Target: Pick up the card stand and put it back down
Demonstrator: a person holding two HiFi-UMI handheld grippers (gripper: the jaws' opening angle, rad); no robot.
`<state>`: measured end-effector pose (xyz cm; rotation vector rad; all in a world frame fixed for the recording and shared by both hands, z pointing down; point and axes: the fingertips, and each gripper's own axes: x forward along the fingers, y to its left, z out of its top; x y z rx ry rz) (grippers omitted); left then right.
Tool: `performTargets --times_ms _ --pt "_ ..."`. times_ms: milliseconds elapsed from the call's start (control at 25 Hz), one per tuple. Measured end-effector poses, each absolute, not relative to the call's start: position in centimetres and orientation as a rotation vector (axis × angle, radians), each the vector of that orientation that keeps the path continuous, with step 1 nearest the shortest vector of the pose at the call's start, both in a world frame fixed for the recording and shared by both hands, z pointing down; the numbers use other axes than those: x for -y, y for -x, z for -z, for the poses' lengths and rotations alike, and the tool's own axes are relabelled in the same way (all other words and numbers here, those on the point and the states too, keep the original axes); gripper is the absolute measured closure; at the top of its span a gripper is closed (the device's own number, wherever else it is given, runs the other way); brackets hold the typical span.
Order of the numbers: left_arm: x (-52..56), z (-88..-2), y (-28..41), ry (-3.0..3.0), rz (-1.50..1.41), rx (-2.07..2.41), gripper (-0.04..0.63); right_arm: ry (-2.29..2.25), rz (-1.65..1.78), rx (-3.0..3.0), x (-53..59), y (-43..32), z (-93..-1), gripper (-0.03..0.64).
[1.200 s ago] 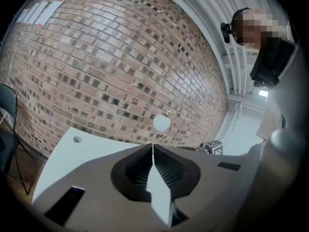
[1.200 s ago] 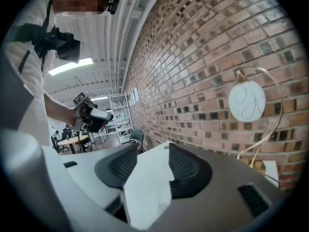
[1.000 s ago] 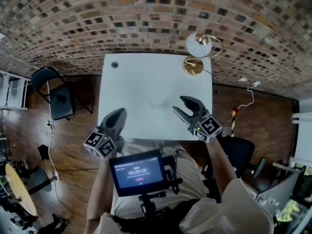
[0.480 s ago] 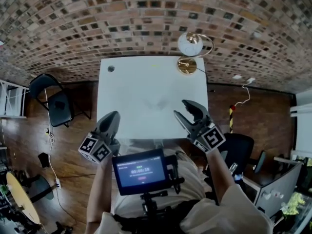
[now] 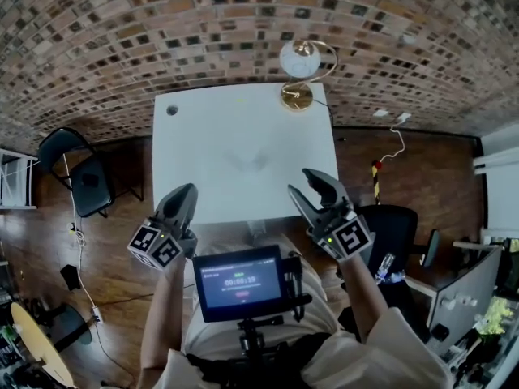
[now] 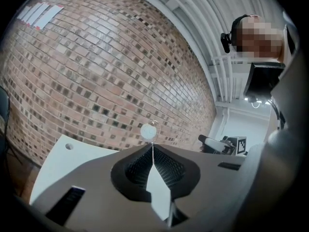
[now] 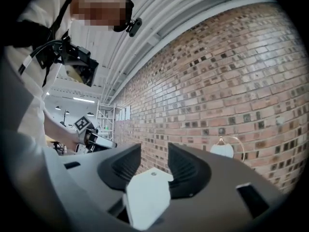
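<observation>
While your right gripper (image 5: 302, 183) draws back to the table's (image 5: 203, 136) near edge, its jaws have just been closing from wide apart to a narrower gap. The right gripper view shows nothing between them but brick wall. They are still apart and hold nothing. Your left gripper (image 5: 185, 193) sits at the near edge too, at about 9 o'clock from the right one. Its jaws meet at the tips, closed on nothing.

I take the card stand (image 5: 298, 65) to be the gold-based piece with the round white top. It has kept its place, upright at the table's far edge toward the right corner. It is well apart from both grippers, at roughly 12 o'clock from the right one and 1 o'clock from the left.

To my eye no grip is in progress. Either the stand is already back down and you are retreating, or the pick has yet to start. If it has yet to start, reopen the right jaws and reach straight ahead across the bare tabletop.
</observation>
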<state>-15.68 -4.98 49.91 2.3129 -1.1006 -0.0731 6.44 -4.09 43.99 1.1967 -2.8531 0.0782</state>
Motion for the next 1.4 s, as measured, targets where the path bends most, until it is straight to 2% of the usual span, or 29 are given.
performTargets --times_ms 280,480,840,1080,1400 --pt "-0.8 -48.2 17.1 -2.421 0.035 0.958 0.585 -1.284 -0.077 2.798 -3.2 -3.1 -43.0 0.434" --pt "-8.3 -45.2 23.4 -2.49 0.042 0.97 0.586 -1.389 -0.206 2.79 -8.9 1.3 -43.5 0.442" --pt "-20.9 -45.2 34.5 -2.43 0.132 1.111 0.586 -1.375 -0.236 2.743 -20.3 7.6 -44.1 0.449" --pt "-25.3 -46.4 33.4 -2.413 0.154 1.063 0.586 -1.423 -0.209 2.704 -25.4 6.6 -43.3 0.452" --pt "-28.9 -45.6 27.3 -2.434 0.149 1.023 0.586 -1.425 -0.193 2.734 -30.4 3.3 -41.8 0.455"
